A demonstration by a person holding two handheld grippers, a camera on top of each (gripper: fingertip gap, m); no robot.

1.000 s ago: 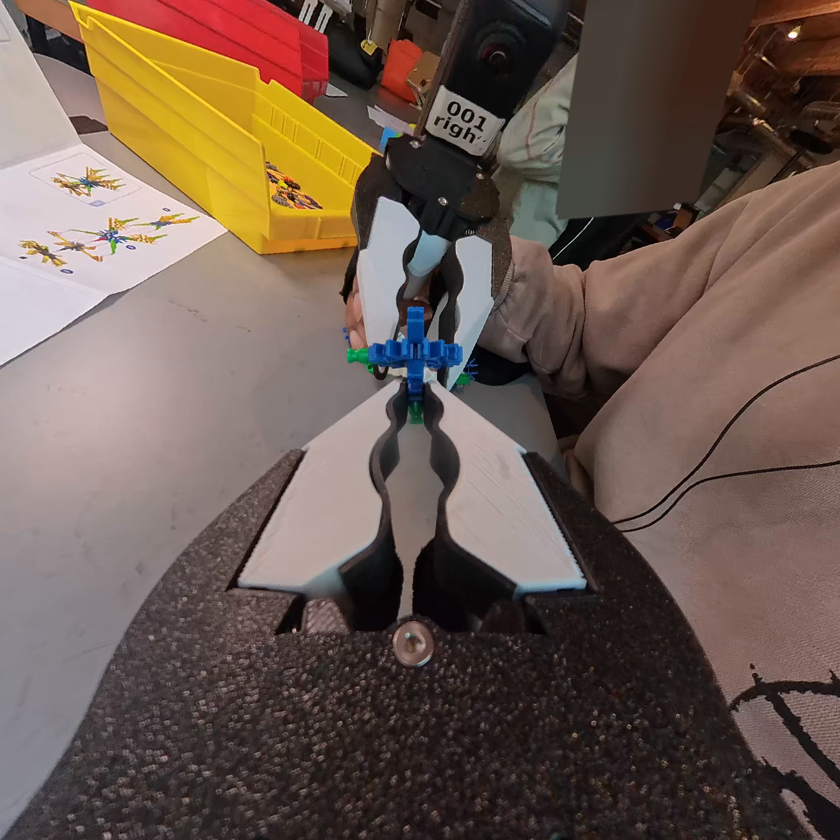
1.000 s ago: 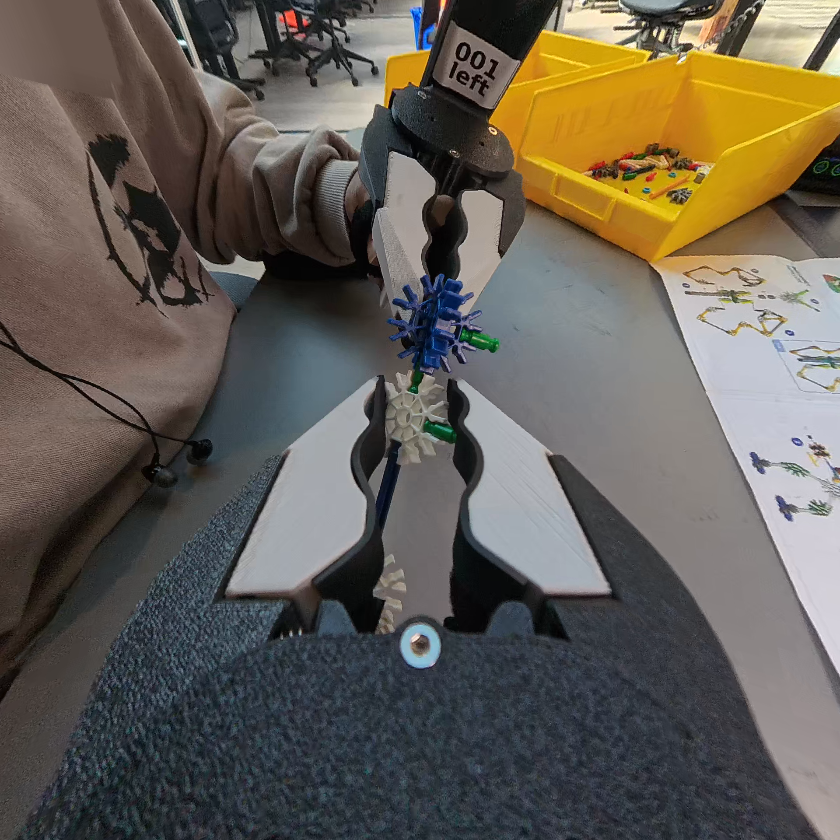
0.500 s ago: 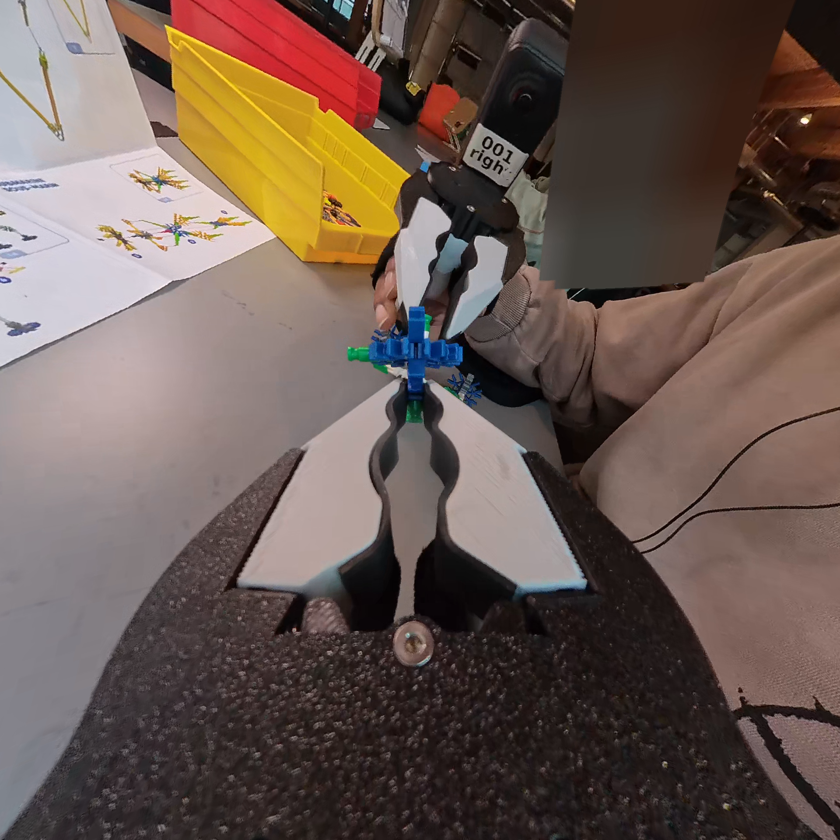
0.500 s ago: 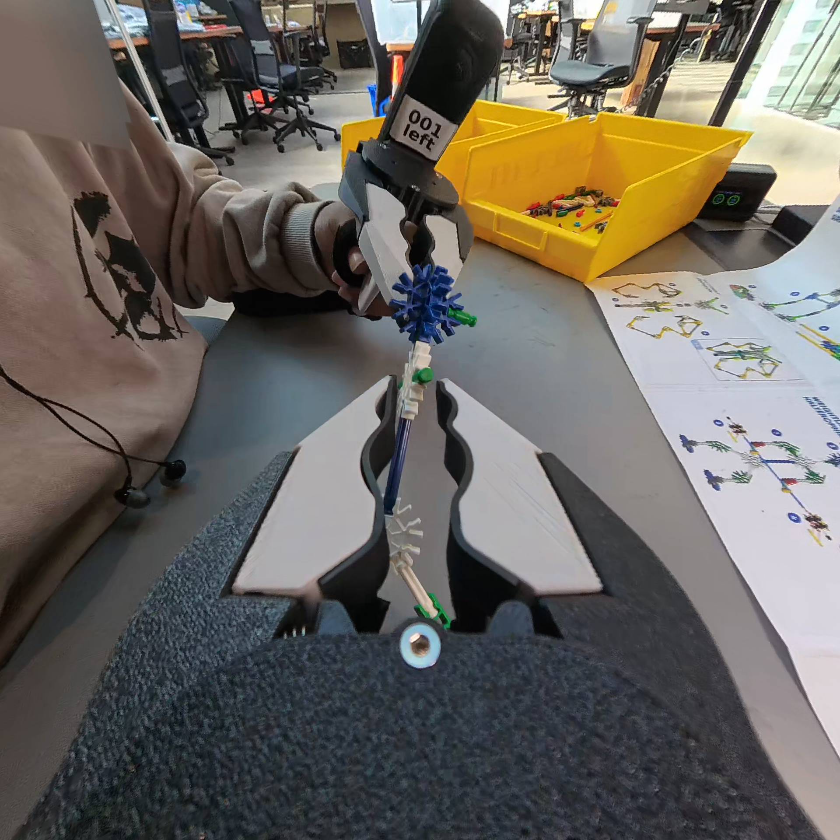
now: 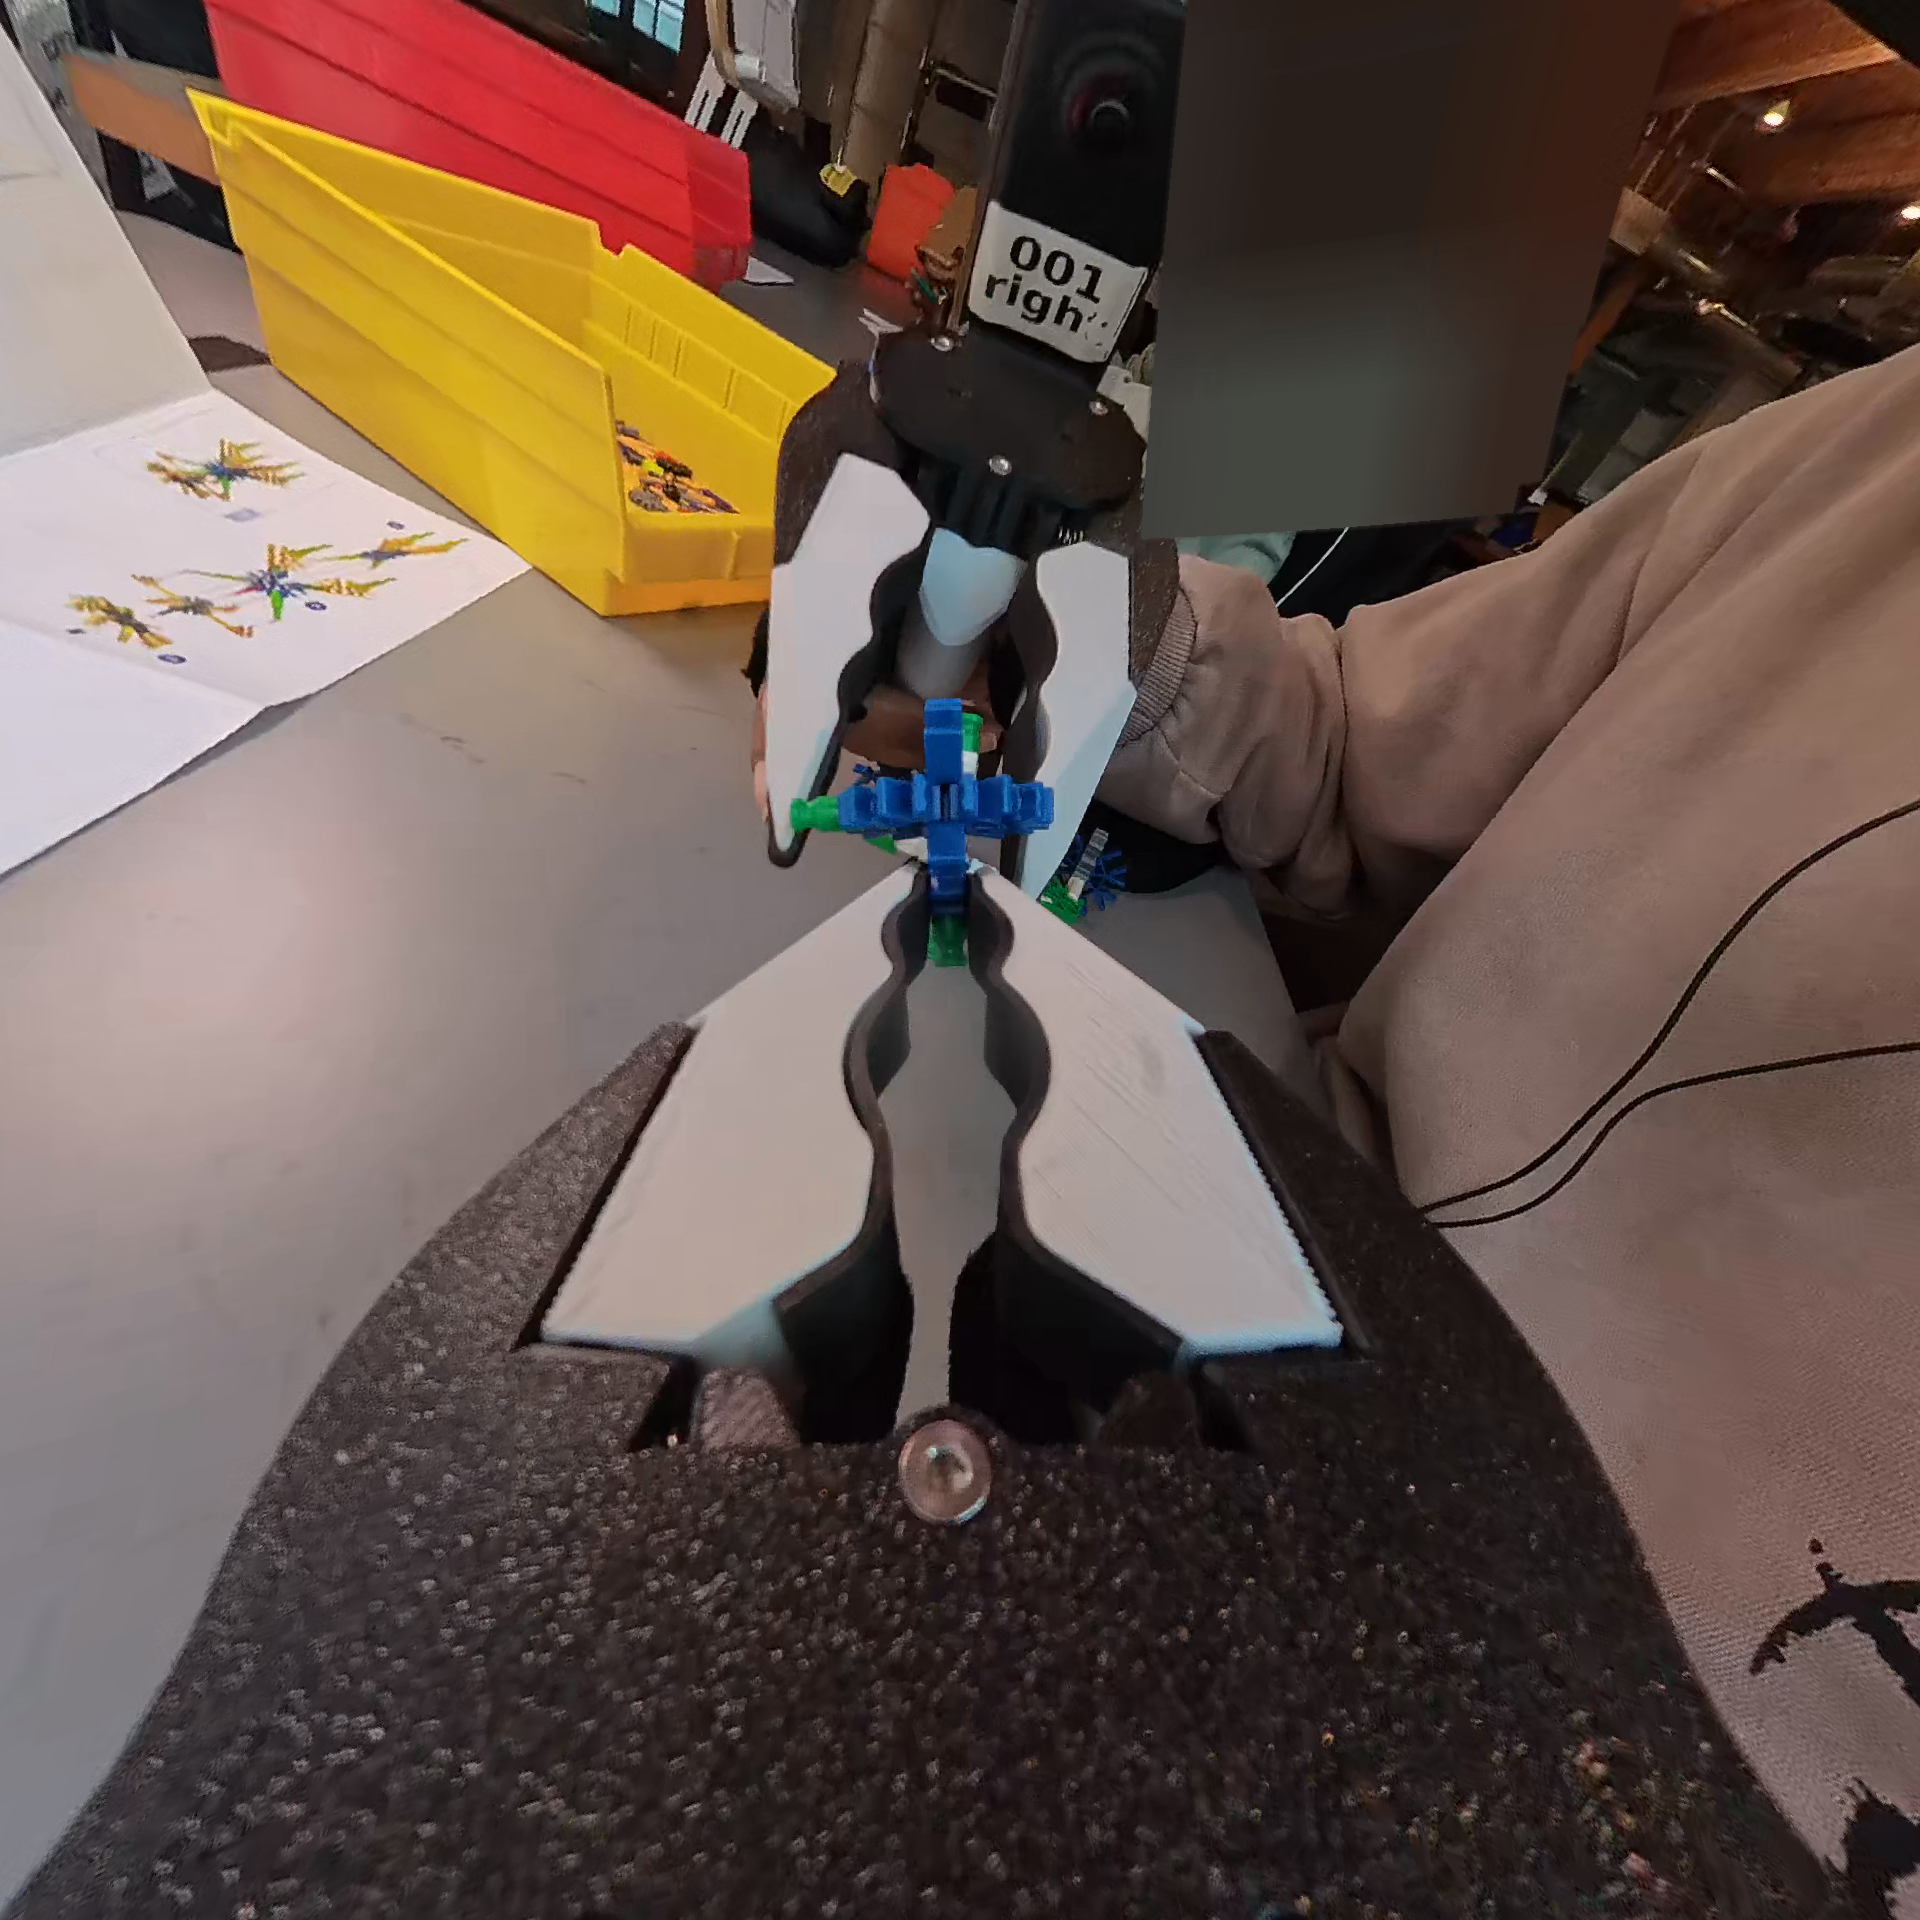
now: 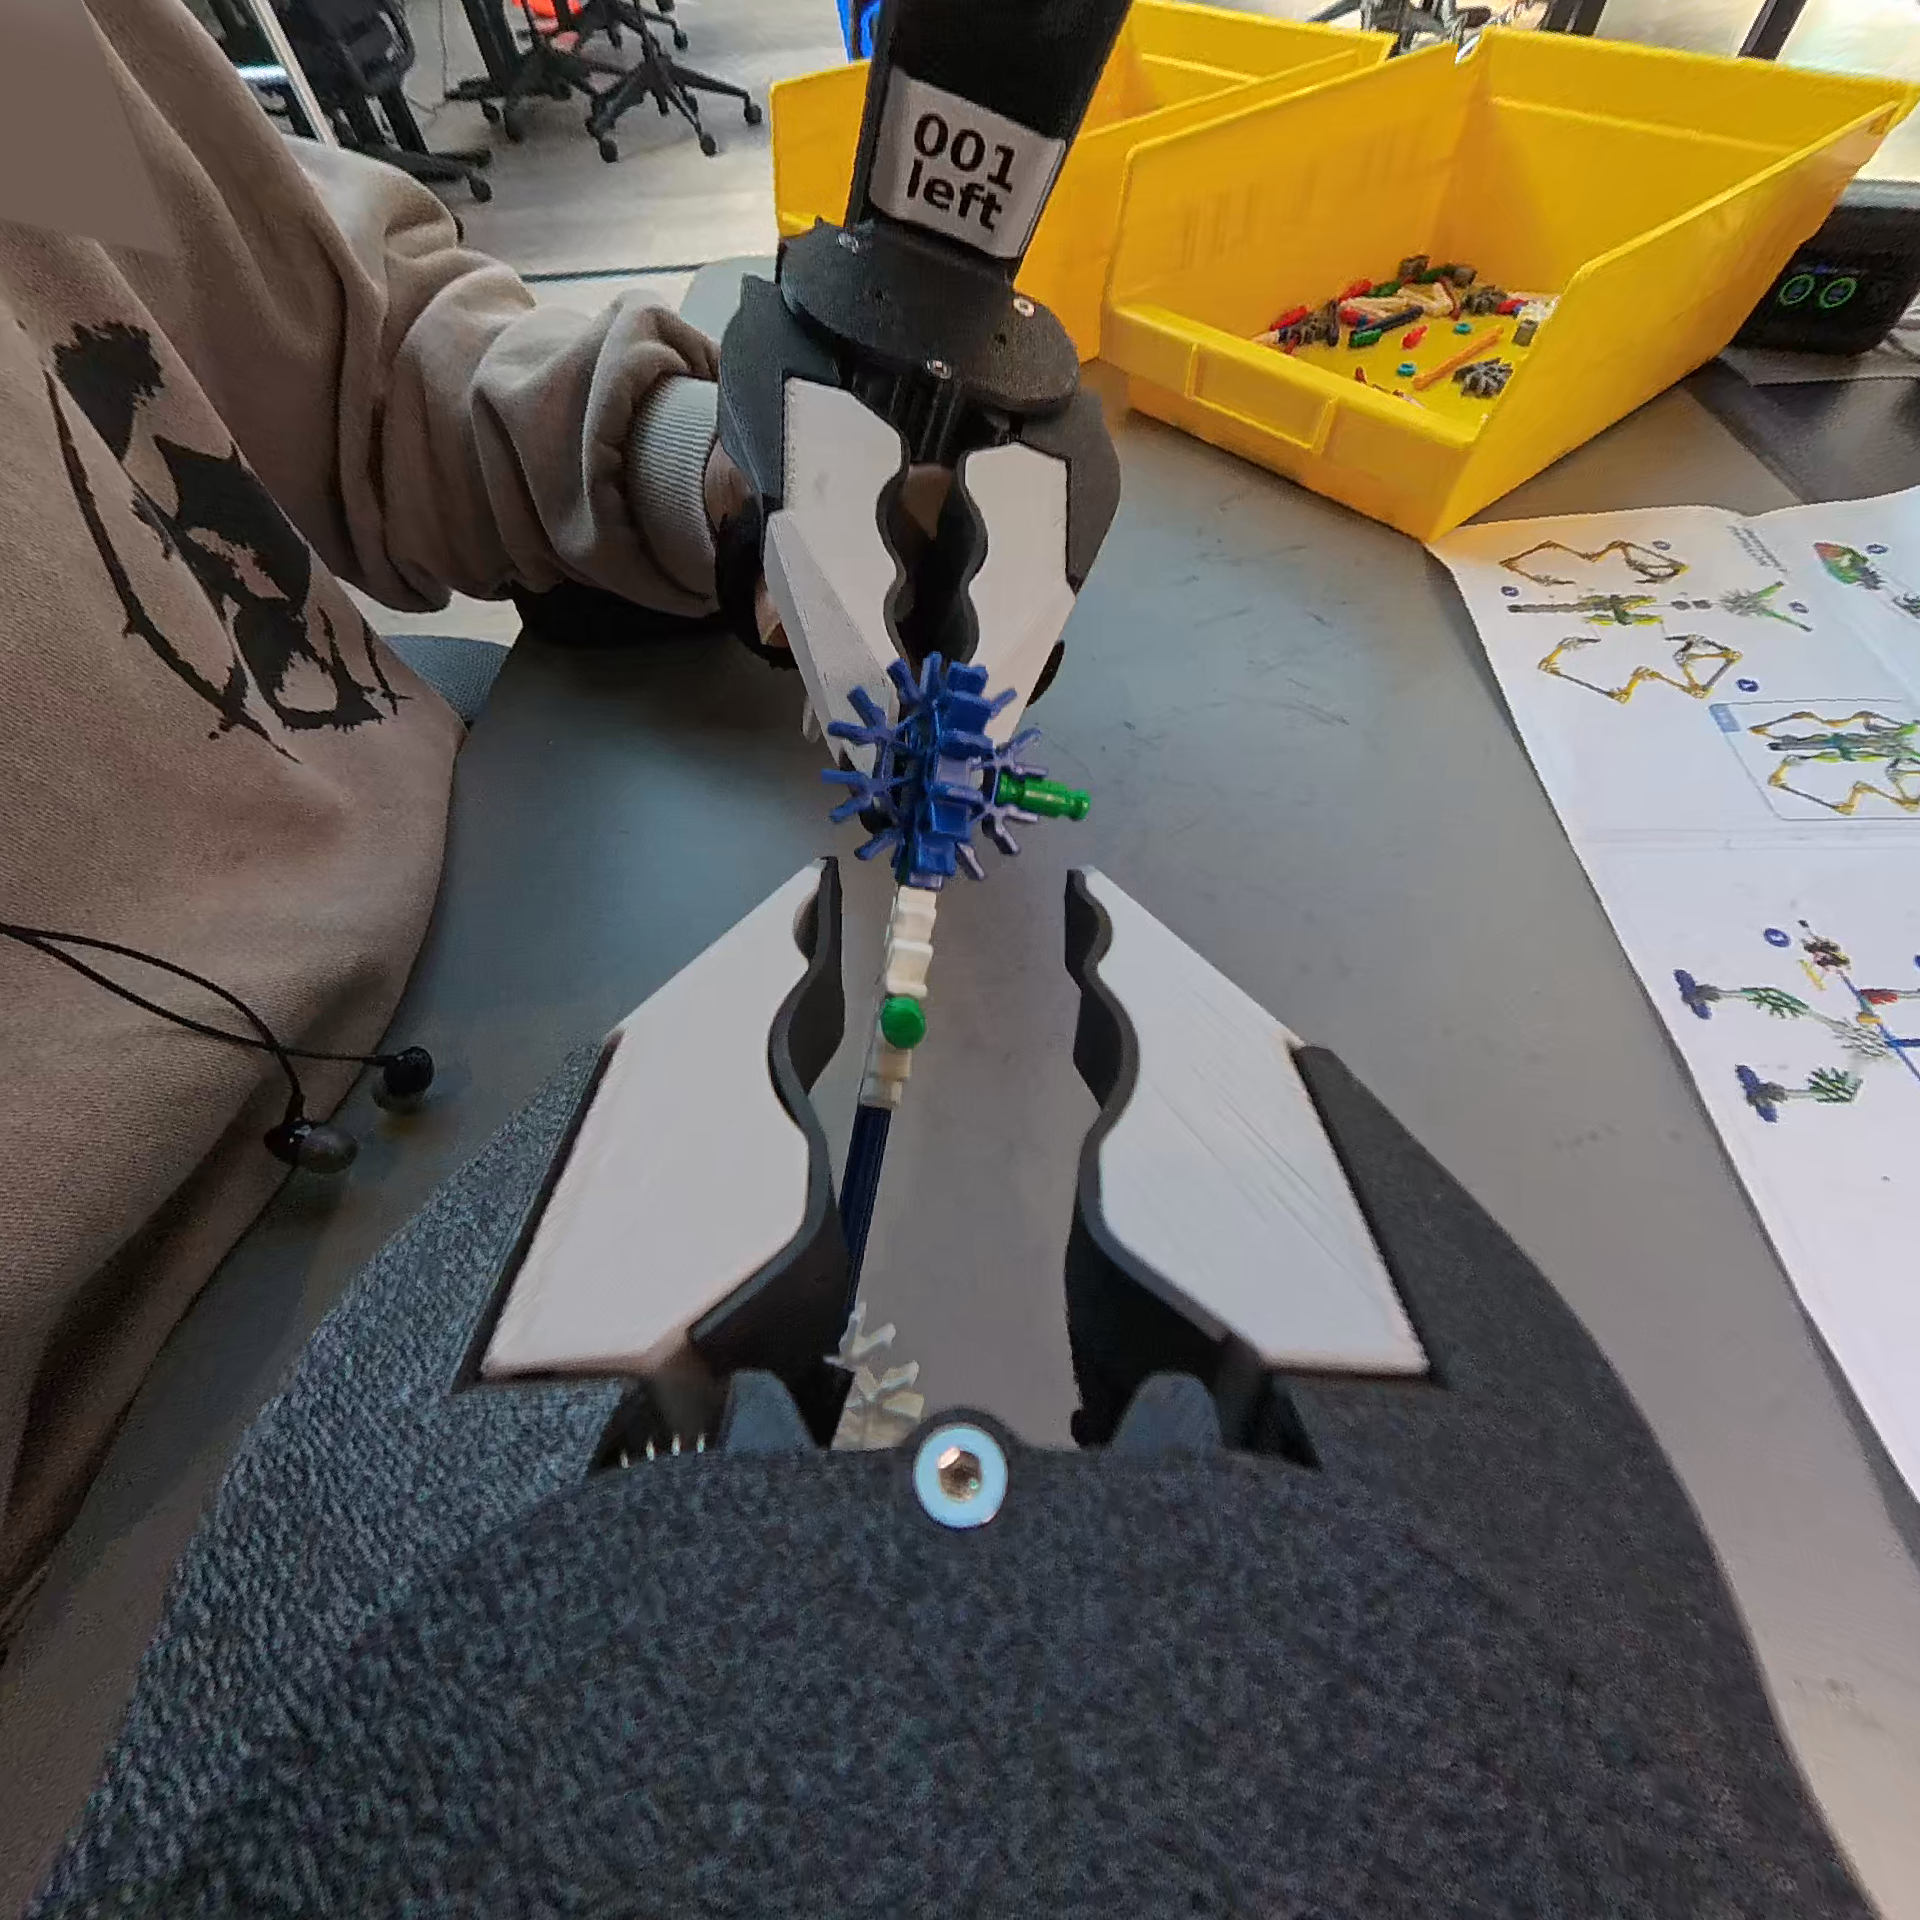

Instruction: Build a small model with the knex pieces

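Observation:
My left gripper (image 5: 943,883) is shut on a blue snowflake connector cluster (image 5: 940,805) with a green peg (image 5: 816,812) sticking out to the side. In the right wrist view the cluster (image 6: 935,774) sits at the left gripper's tips (image 6: 914,686). A white connector (image 6: 909,945), a green peg (image 6: 902,1023) and a dark blue rod (image 6: 868,1153) run from the cluster back between my right gripper's fingers. My right gripper (image 6: 951,883) is open; the rod lies along its left finger (image 6: 727,1122). It faces the left gripper in the left wrist view (image 5: 912,857).
Yellow bins (image 6: 1299,416) with loose parts stand at the back, also in the left wrist view (image 5: 499,395) before a red bin (image 5: 520,135). Instruction sheets (image 6: 1714,831) (image 5: 156,582) lie on the grey table. Loose connectors (image 5: 1086,878) lie by the person's sleeve (image 5: 1351,748). Earphones (image 6: 322,1143) hang beside it. Only a small space, under 4 cm, lies between the two pairs of fingers.
My right gripper's fingers have spread apart and no longer clamp the white connector and rod. The two grippers have come closer together. The left gripper still holds the blue cluster.

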